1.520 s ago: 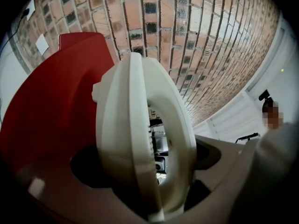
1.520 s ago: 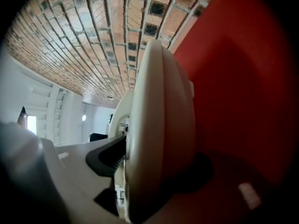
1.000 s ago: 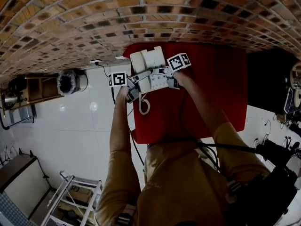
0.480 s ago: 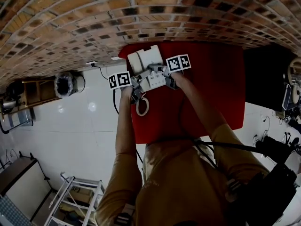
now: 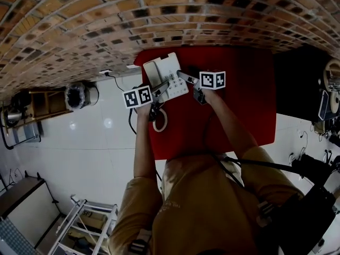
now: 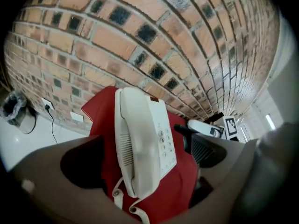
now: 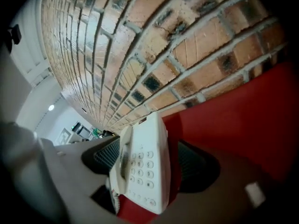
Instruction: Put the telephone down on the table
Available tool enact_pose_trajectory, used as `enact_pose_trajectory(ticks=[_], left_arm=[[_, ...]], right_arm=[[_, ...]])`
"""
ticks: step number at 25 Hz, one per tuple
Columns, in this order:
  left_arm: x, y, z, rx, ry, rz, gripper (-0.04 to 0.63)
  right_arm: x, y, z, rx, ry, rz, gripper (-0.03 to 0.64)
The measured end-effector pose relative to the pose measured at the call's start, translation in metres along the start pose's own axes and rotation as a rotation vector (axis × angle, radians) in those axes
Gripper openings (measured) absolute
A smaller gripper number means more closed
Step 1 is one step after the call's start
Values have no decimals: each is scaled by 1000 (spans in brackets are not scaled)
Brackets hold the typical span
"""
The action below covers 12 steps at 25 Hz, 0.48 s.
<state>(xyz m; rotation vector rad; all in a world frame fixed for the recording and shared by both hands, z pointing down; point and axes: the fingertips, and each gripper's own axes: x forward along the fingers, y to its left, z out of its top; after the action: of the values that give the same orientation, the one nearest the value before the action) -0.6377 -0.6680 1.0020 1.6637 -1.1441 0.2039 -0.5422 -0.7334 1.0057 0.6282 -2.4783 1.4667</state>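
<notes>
**Telephone rests on red table, let go on both sides**

At the far left of the head view we see a wooden shelf and a round bin on the white floor. A wall socket sits low on the brick wall beyond them.

Just right of these comes the left gripper, its marker cube over the table's left edge. In its own view the 2 jaws are opening and stand wide. The telephone lies between them, yet a strip of red shows on either side of it, so neither pad presses on it. We read this claw as released.

The telephone itself lies flat on the table, near the left corner closest to the wall. Its handset is in the cradle on the left and its keypad is on the right. The coiled cord loops at the table's left edge, just below the left gripper.

Further right is the right gripper, reaching in from the keypad side. Its jaws are opening too. Its own view shows the telephone between them — a band of red separates the keypad side from 1 pad, and the other pad lies close by the handset side, partly behind it. We see no squeeze on the casing, so this claw is also loosened and grasps nothing.
</notes>
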Motion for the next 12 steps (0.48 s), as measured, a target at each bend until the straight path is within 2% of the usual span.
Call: enact_pose_trajectory(ticks=[3, 6, 9, 12], left_arm=[[-35, -24, 10, 27, -136, -34, 555], [-72, -56, 22, 93, -293, -52, 555], [-108, -87, 23, 170, -407, -25, 554], [-145, -119, 25, 297, -521, 83, 554]], right_arm=[[-33, 27, 2, -77, -100, 68, 382], [-70, 60, 15, -203, -209, 105, 382], [-115, 92, 33, -349, -287, 47, 382], [-164, 131, 58, -534, -384, -46, 382]])
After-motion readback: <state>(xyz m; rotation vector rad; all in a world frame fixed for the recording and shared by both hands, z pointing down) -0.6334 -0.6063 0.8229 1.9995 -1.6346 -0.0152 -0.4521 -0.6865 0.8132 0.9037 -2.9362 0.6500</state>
